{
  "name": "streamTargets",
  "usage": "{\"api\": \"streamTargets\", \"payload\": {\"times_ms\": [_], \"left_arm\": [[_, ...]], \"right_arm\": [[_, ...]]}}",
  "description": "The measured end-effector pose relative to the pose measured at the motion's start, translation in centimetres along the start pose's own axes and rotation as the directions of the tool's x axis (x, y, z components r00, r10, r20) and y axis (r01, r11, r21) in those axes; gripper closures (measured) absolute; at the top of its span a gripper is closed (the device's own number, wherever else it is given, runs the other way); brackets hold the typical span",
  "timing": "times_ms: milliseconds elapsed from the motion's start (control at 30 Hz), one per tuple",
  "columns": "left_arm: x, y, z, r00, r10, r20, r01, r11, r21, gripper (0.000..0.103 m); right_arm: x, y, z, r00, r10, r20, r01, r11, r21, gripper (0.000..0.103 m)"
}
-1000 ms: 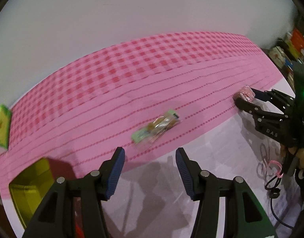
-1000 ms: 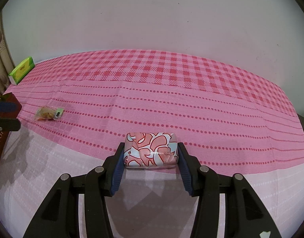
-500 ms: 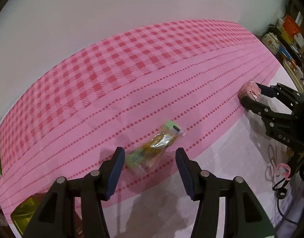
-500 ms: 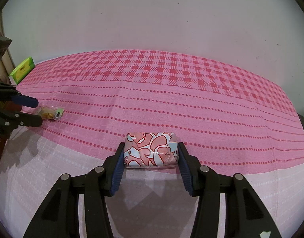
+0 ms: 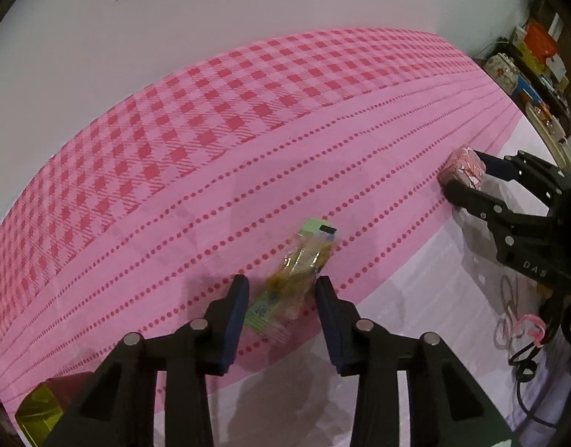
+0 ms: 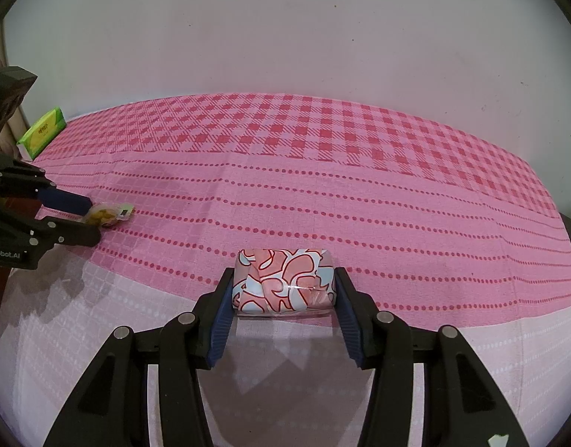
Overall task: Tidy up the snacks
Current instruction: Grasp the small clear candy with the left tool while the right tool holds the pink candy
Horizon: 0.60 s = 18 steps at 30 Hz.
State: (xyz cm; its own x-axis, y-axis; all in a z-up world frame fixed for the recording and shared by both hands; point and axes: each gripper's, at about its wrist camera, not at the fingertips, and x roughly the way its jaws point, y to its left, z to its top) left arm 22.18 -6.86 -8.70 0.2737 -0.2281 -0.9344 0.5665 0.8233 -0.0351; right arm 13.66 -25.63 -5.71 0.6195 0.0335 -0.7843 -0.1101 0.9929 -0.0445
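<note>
Snacks lie on a wide desk [image 6: 359, 201] draped in pink checked and dotted cloth. Largest is the soft, pillowy packet wrapped in pink, white and blue patterned film [image 6: 283, 281], clenched between the pads of the right tool [image 6: 283, 300] near the desk's near edge. Smaller is the slim clear crinkly wrapper with green ends [image 5: 294, 272], lying between the spread, released fingers of the left tool [image 5: 281, 316]; it looks light, slippery and crushable, best pinched across its middle. A yellow-green container [image 5: 37, 415] at near left shows no contents.
</note>
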Motion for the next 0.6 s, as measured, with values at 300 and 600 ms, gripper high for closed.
{"api": "streamTargets", "payload": {"times_ms": [300,600], "left_arm": [[-1.0,0.1,-0.8,0.999,0.031,0.018,-0.03,0.998,-0.057,0.078],[-3.5,1.1,-1.9,0.998,0.027,0.052,-0.021,0.994,-0.104,0.079]], "right_arm": [[0.0,0.0,0.0,1.0,0.0,0.0,0.0,1.0,0.001,0.055],[0.0,0.0,0.0,1.0,0.0,0.0,0.0,1.0,0.001,0.055]]}}
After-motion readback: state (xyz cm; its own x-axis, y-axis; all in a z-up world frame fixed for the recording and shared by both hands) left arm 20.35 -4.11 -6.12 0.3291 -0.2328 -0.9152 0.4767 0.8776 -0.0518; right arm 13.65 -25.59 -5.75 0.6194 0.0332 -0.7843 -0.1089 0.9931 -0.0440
